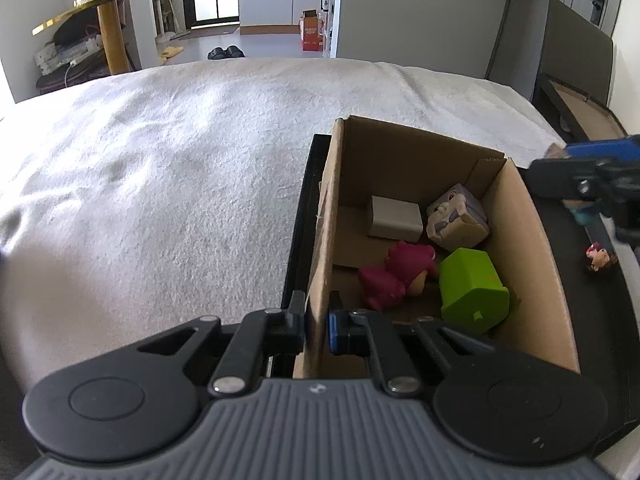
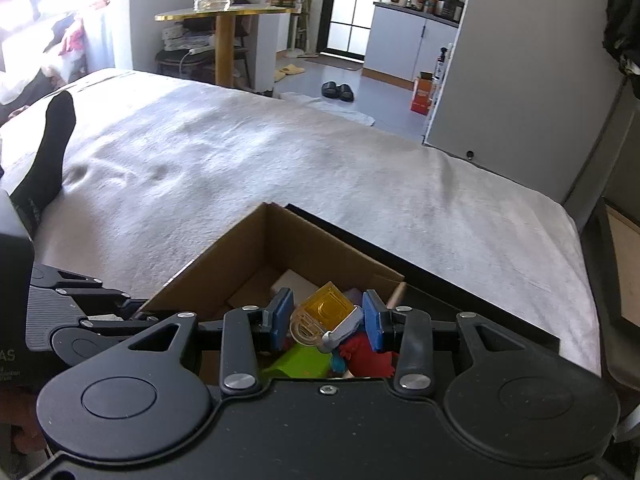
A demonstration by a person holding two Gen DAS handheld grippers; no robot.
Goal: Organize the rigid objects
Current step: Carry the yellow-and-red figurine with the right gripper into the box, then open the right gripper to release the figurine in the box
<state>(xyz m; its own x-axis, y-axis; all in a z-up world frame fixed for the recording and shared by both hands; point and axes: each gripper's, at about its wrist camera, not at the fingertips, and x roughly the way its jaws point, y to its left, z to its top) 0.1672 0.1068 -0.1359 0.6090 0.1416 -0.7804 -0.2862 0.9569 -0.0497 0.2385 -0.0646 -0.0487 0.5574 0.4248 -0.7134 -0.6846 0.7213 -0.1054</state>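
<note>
A bed [image 1: 160, 168] covered by a pale, fluffy blanket [image 2: 280, 168] fills most of both views, its surface rumpled into soft dents and folds. Near the bed's edge a flat black tray [image 1: 298, 216] lies on the blanket, and an open cardboard box [image 1: 532, 240] stands on the tray. A small figurine [image 1: 599, 257] with a pink top lies on the bare tray just beside the box's right wall. Far to the left in the right wrist view, a person's foot in a black sock [image 2: 48, 148] rests on the blanket, well apart from the tray.
</note>
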